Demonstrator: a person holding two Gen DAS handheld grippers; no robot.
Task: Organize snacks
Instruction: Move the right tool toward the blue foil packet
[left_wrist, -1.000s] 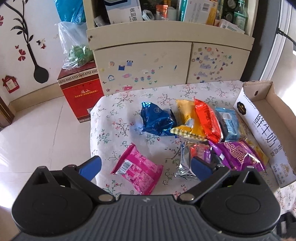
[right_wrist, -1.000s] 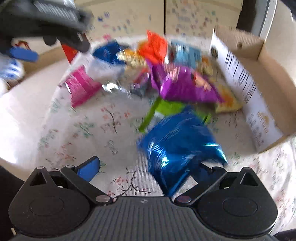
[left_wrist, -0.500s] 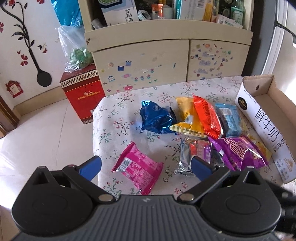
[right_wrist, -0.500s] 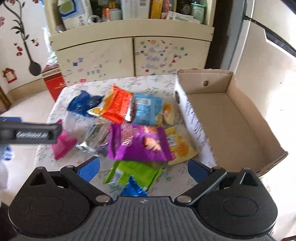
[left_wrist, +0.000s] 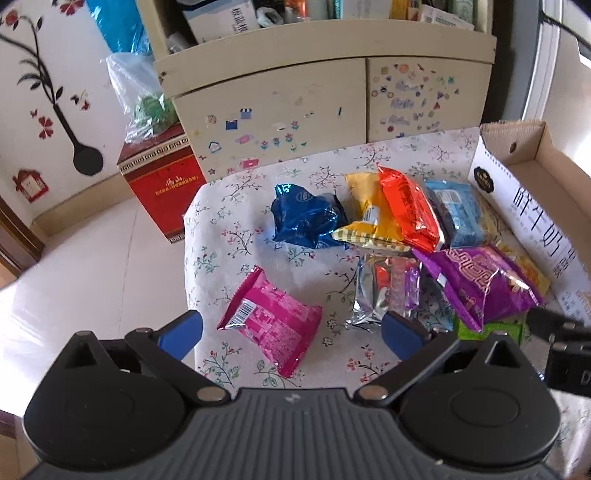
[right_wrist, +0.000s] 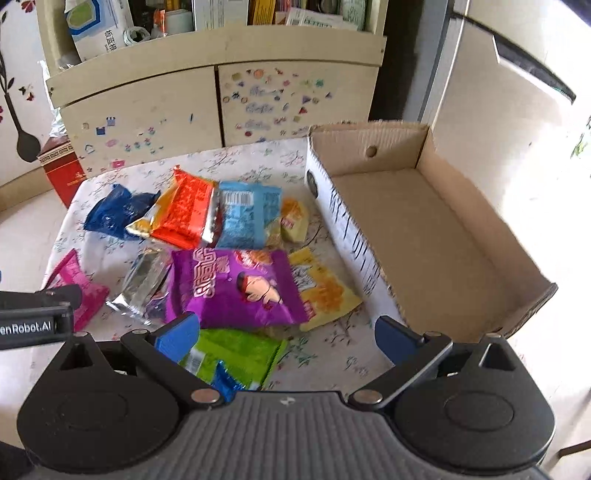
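Observation:
Several snack packets lie on a floral tablecloth (left_wrist: 236, 236). In the left wrist view a pink packet (left_wrist: 271, 321) lies just beyond my open, empty left gripper (left_wrist: 291, 332), with a dark blue packet (left_wrist: 306, 221), orange packet (left_wrist: 408, 208) and purple packet (left_wrist: 480, 284) farther off. In the right wrist view my right gripper (right_wrist: 284, 338) is open and empty above a green packet (right_wrist: 236, 352) and the purple packet (right_wrist: 240, 288). An empty cardboard box (right_wrist: 424, 221) stands to the right.
A cream cabinet (left_wrist: 295, 99) stands behind the table, with a red box (left_wrist: 162, 184) on the floor at its left. The table's left edge drops to a tiled floor (left_wrist: 74, 277). The other gripper's body (right_wrist: 33, 317) shows at the right wrist view's left edge.
My right gripper let go of a blue packet it held a second ago and rose and drew back above the table. My left gripper shifted slightly nearer the pink packet.

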